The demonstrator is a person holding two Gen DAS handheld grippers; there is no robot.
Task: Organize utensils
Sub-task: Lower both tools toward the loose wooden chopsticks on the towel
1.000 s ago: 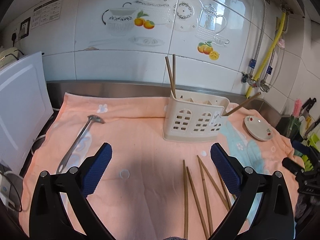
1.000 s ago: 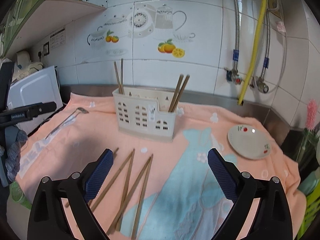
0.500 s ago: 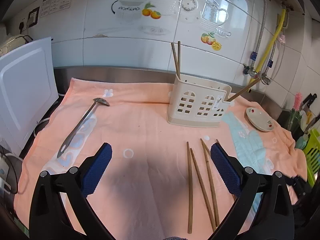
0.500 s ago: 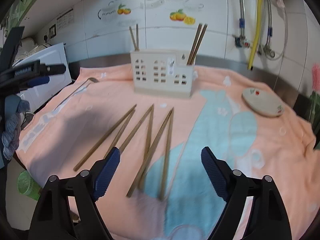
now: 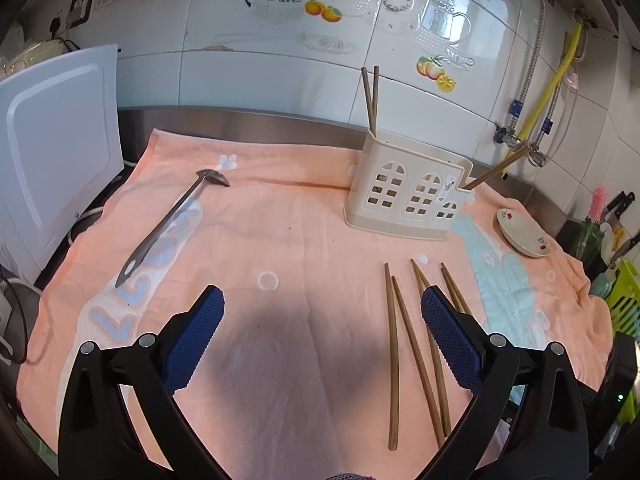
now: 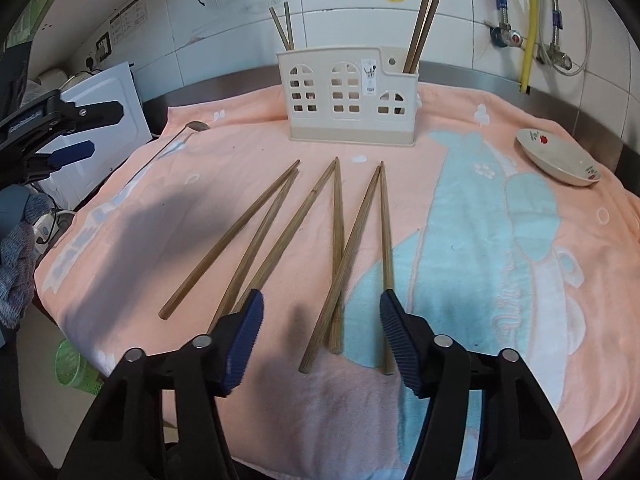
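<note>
1. One towel [image 6: 460, 248], peach with pale blue patterns, covers the whole counter in front of the tiled wall.
2. Left of the towel stands a white appliance [image 5: 52, 148], its flat side facing the cloth.
3. At the far middle of the towel sits the caddy [image 6: 348, 96], a cream plastic holder with window-shaped cut-outs. Two chopsticks stand in its left end, and another pair [image 6: 422, 28] leans out of its lower right compartment.
4. On the far left of the towel lies a ladle [image 5: 172, 224], bowl toward the wall and handle toward the near edge.
5. To the right of the caddy rests a small dish [image 6: 558, 158] with red fruit marks, well apart from everything else.
6. Six loose chopsticks [image 6: 338, 248] lie on the near middle of the towel, fanned out with their thin tips toward the caddy.
7. Low over their thick ends is the right gripper [image 6: 322, 328], its jaws closing. Two or three of the sticks run between the blue pads, which do not yet press on them.
8. Over bare towel left of the sticks is the left gripper [image 5: 320, 332], spread wide, with nothing between its pads.
</note>
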